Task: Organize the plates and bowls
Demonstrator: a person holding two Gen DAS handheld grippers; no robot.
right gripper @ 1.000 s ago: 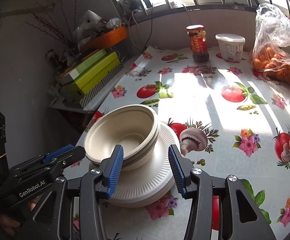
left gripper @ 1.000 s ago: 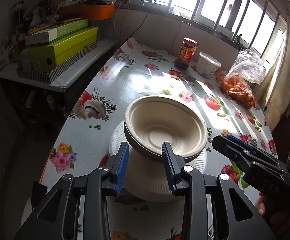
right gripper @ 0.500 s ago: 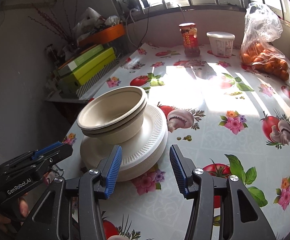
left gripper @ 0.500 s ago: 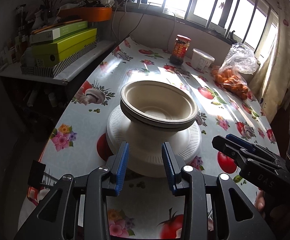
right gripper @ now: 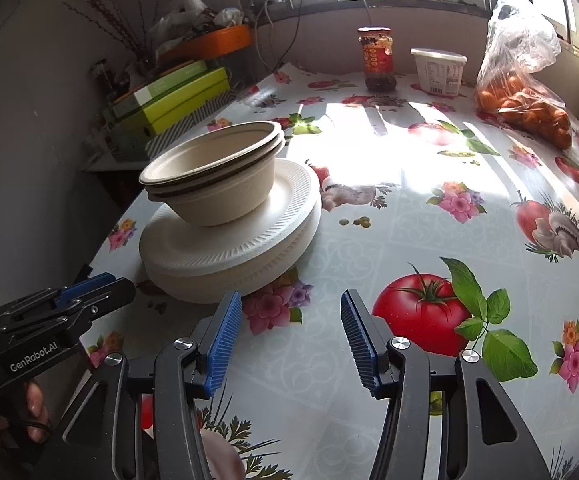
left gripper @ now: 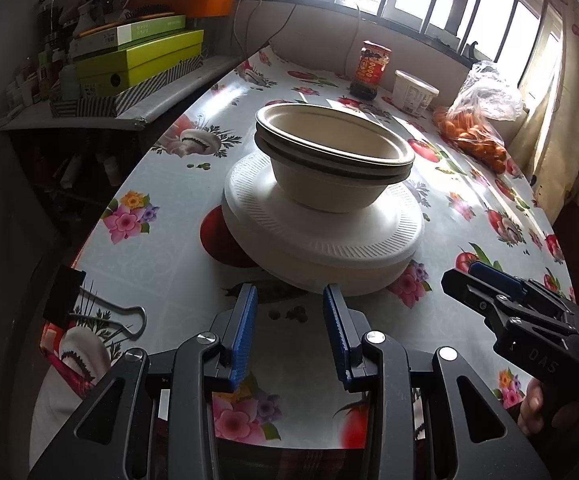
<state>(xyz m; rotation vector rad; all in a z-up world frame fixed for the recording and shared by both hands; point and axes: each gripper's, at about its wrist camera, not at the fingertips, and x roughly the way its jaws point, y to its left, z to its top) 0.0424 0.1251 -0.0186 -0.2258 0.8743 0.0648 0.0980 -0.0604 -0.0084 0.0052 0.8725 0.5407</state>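
The 2 nested bowls (left gripper: 333,160) sat on the stacked plates (left gripper: 321,236) mid-bench (right gripper: 409,240), just beyond the empty, parted left gripper (left gripper: 289,332); the right gripper (right gripper: 289,336), empty and opening, lay nearer their right edge.

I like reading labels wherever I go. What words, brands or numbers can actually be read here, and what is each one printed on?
"GenRobot.AI": on the black body of the left gripper, seen from the right wrist.
"DAS": on the black body of the right gripper, seen from the left wrist.
Red jar: printed label, too small to read.
White tub: label text, too blurred to read.
Green boxes: small print, unreadable.
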